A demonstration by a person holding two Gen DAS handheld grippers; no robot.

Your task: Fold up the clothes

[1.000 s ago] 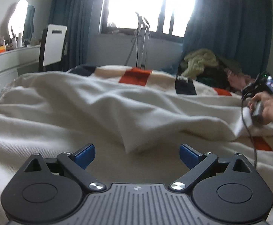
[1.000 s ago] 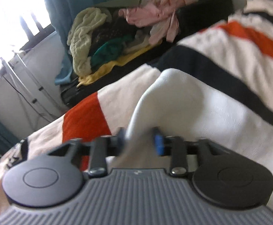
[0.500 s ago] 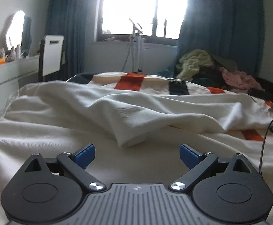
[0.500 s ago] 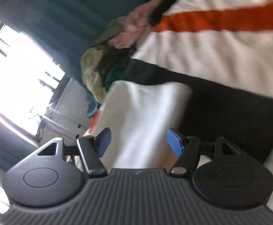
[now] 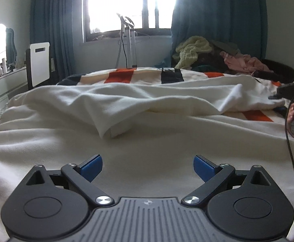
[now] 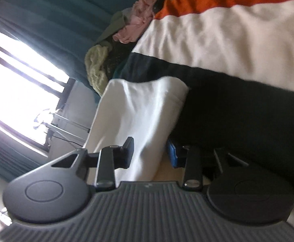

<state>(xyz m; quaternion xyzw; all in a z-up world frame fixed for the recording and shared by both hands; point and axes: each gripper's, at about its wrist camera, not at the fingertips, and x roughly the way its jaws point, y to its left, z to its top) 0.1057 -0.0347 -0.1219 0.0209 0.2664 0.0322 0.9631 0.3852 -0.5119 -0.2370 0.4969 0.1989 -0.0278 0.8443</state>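
Left tool (image 5: 148,166) jaws spread wide; right tool (image 6: 150,151) rolled sideways, jaws closing.

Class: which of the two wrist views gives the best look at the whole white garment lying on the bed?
The left wrist view: the white garment lies spread across the bed, folds and edges visible. The right wrist view shows only one end, running between the right claw's closing jaws.

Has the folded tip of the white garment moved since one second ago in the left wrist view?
Yes. The white garment tip now sits further right in the picture, nearer under the window stand.
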